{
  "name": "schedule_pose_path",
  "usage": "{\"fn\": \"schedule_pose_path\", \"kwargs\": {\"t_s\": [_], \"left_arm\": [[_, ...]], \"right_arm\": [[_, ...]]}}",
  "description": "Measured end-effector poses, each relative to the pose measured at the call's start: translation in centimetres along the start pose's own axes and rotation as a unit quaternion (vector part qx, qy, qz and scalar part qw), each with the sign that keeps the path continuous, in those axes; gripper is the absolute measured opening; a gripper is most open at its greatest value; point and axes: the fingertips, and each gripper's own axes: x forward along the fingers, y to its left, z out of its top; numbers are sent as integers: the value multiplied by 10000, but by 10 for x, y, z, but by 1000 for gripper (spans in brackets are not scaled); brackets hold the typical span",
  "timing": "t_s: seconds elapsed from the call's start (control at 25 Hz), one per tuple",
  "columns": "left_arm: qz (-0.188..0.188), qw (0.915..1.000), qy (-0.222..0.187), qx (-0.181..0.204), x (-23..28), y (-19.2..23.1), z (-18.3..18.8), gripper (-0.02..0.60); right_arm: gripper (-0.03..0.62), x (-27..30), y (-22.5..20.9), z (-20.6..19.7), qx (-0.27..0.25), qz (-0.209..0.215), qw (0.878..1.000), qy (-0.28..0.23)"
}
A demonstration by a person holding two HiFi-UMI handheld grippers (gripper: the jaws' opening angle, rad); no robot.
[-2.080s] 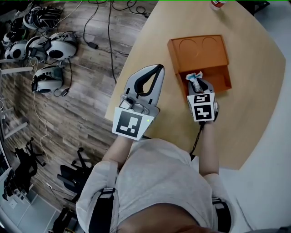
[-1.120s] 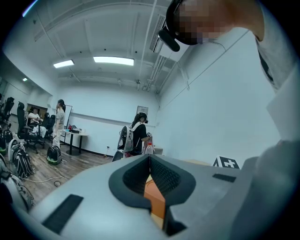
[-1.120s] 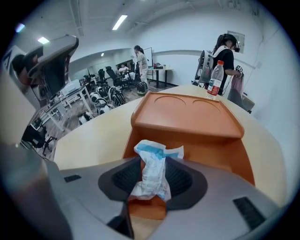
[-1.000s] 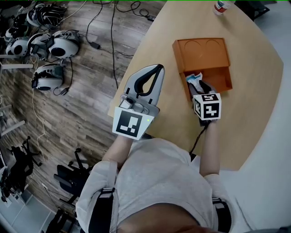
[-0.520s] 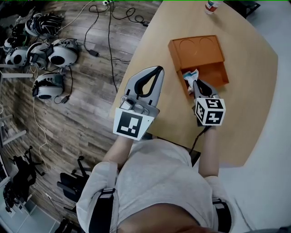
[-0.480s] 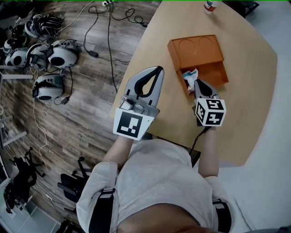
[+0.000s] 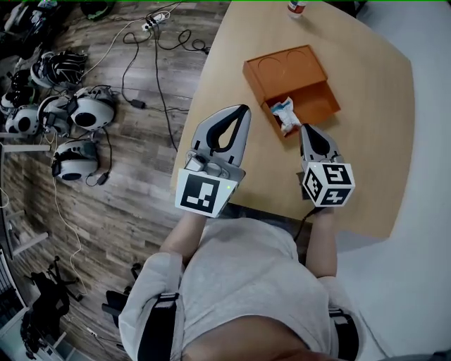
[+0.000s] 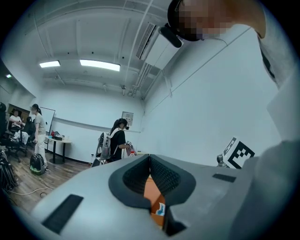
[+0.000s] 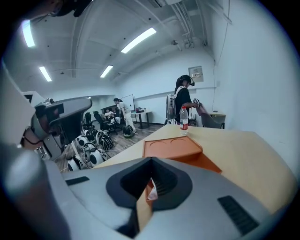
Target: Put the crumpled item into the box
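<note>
The orange box [image 7: 289, 79] stands on the wooden table [image 7: 377, 134], and the crumpled white-and-blue item [image 7: 285, 115] lies in its open near compartment. My right gripper [image 7: 308, 130] is shut and empty, its tip just short of the box's near edge, apart from the item. In the right gripper view [image 9: 151, 161] the crumpled item [image 9: 151, 190] shows through the gap below the closed jaws, with the box [image 9: 176, 149] beyond. My left gripper [image 7: 238, 111] hovers shut and empty left of the box; its own view [image 8: 150, 161] shows the box [image 8: 151, 194] through the jaw gap.
A water bottle [image 7: 297, 7] stands at the table's far edge, also the bottle [image 9: 183, 119] behind the box. Several headsets [image 7: 74, 113] and cables [image 7: 151, 42] lie on the wooden floor to the left. Other people stand far off in the room.
My right gripper let go of the crumpled item, which now lies in the box. The gripper drew back toward me and its jaws closed. The left gripper stayed put.
</note>
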Motion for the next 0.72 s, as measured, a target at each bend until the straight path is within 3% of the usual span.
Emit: {"fn": "schedule_pose_path", "kwargs": {"t_s": [0.72], "left_arm": [[-809, 9963, -188, 213, -25, -55, 24, 14]], "right_arm": [[11, -102, 26, 32, 33, -579, 9889, -1367]]}}
